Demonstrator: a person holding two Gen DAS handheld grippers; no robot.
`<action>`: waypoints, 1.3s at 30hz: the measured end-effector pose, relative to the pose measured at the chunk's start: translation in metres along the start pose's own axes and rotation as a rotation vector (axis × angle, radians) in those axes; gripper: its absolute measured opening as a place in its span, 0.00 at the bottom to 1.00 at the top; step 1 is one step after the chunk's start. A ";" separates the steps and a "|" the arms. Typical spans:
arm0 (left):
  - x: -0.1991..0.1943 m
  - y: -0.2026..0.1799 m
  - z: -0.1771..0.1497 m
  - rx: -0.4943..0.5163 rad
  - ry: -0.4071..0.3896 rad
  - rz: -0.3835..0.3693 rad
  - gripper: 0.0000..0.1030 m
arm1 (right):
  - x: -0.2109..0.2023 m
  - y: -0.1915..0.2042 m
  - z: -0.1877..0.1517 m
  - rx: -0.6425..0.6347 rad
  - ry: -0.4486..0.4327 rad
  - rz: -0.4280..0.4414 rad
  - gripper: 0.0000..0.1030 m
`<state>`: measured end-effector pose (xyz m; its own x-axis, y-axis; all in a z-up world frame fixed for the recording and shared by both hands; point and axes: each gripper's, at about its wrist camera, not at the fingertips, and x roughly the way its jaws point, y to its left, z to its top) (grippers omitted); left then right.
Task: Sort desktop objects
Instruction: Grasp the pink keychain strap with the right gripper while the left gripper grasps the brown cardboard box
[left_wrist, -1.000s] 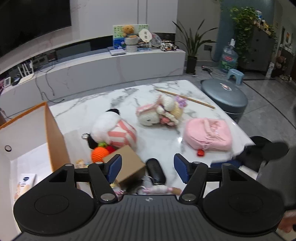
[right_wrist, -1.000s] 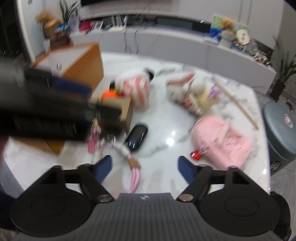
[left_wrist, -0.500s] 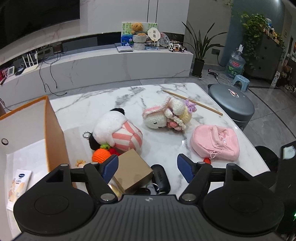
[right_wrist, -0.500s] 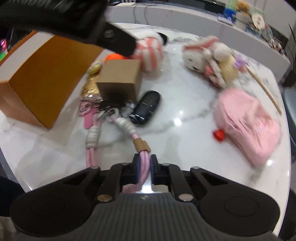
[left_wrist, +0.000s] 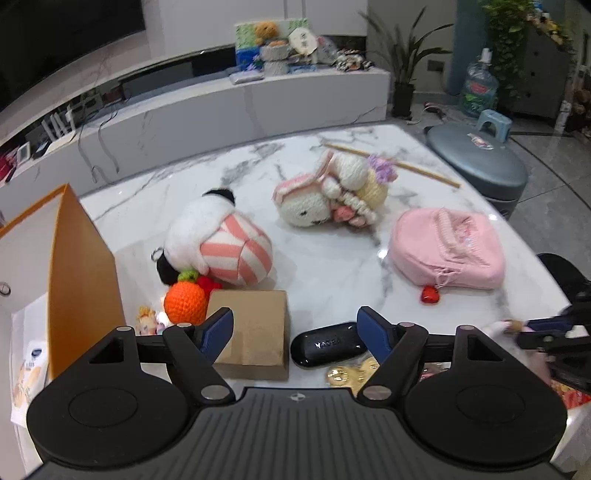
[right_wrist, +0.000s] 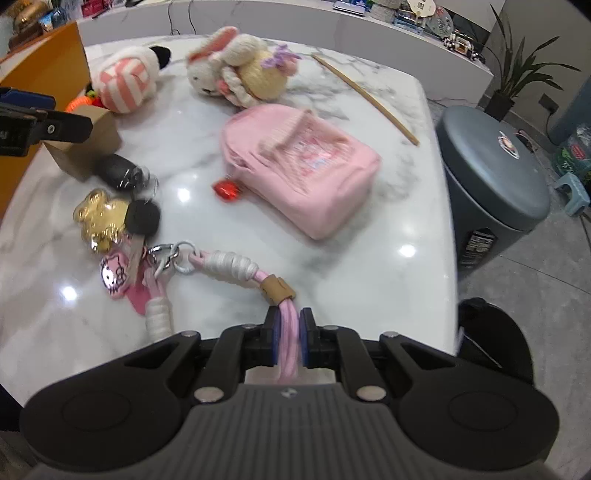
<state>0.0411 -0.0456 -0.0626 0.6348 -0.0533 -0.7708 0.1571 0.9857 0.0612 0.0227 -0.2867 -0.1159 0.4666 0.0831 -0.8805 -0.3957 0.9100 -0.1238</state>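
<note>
My right gripper (right_wrist: 289, 332) is shut on the pink strap of a keychain bundle (right_wrist: 236, 264); its black key (right_wrist: 142, 218), gold bear charm (right_wrist: 98, 218) and pink cat charm (right_wrist: 112, 275) trail on the marble table (right_wrist: 369, 258). My left gripper (left_wrist: 295, 332) is open and empty above a brown cardboard box (left_wrist: 255, 332) and a black case (left_wrist: 327, 343). A pink backpack (left_wrist: 447, 247), a striped plush (left_wrist: 218, 247), a crochet rabbit (left_wrist: 328, 195) and an orange crochet fruit (left_wrist: 184, 301) lie on the table.
An orange open box (left_wrist: 74, 266) stands at the table's left edge, with a small packet (left_wrist: 31, 363) inside. A wooden stick (left_wrist: 391, 164) lies at the far side. A grey round bin (right_wrist: 491, 166) stands on the floor beside the table's right edge.
My right gripper has closed on the pink strap and dragged the keychain bundle toward the right front of the table, away from the cardboard box. My left gripper has shifted slightly and stays open.
</note>
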 end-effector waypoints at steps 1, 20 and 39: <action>0.004 0.000 0.000 -0.011 0.009 0.012 0.84 | -0.001 0.001 0.000 -0.002 0.001 0.003 0.11; 0.037 -0.007 -0.018 0.174 0.025 0.232 0.92 | -0.020 0.011 0.009 -0.029 -0.096 0.079 0.32; 0.039 0.005 -0.022 0.026 0.092 -0.024 0.69 | -0.022 0.019 0.011 -0.050 -0.141 0.184 0.41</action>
<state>0.0504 -0.0391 -0.1065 0.5584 -0.0612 -0.8273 0.1920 0.9797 0.0572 0.0136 -0.2663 -0.0937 0.4875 0.3042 -0.8184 -0.5212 0.8534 0.0068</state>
